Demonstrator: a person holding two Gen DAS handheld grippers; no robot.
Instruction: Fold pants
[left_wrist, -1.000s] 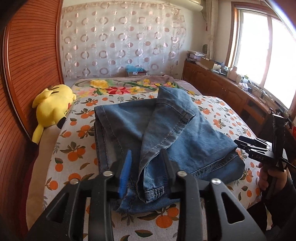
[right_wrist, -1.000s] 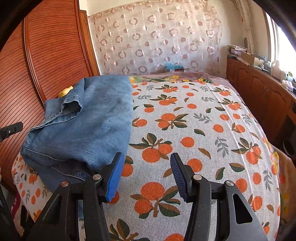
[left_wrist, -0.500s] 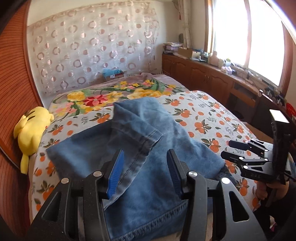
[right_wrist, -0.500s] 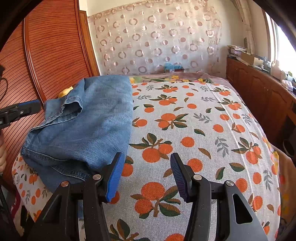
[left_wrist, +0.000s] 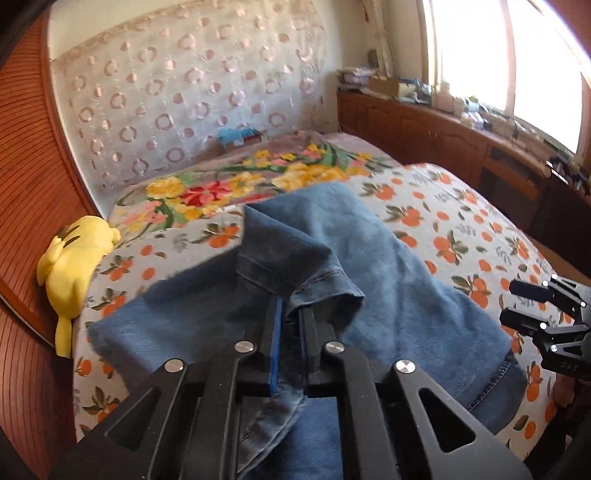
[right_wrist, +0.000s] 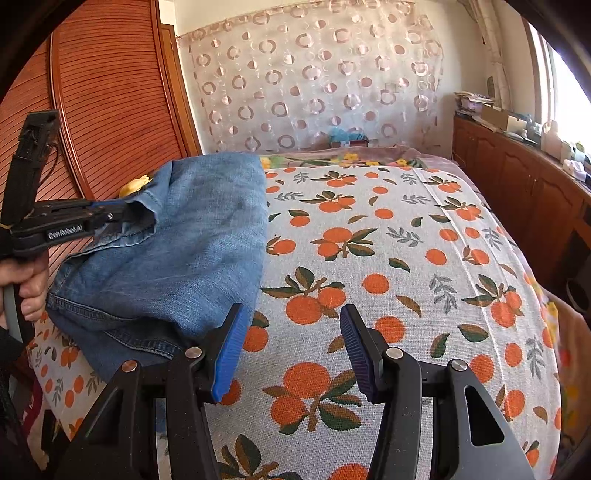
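Observation:
Blue denim pants (left_wrist: 399, 280) lie partly folded on the left side of the orange-print bedspread (right_wrist: 406, 258). My left gripper (left_wrist: 290, 308) has its jaws closing on a raised hem fold of the pants, with denim pinched between the blue pads. From the right wrist view the left gripper (right_wrist: 123, 216) bites the hem at the pants' (right_wrist: 192, 251) upper left edge. My right gripper (right_wrist: 291, 310) hovers open over the bedspread just right of the pants, nothing between its fingers. It also shows at the right edge (left_wrist: 508, 301) of the left wrist view.
A yellow plush toy (left_wrist: 74, 258) lies by the wooden wardrobe (right_wrist: 110, 92) at the left. A floral blanket (left_wrist: 258, 177) covers the far end of the bed. Wooden cabinets (right_wrist: 517, 177) with clutter run under the window on the right. A hand (right_wrist: 33, 284) holds the left gripper's handle.
The left gripper moved forward over the pants to the raised hem, opened a little wider, then closed on it. The right gripper stayed still and open.

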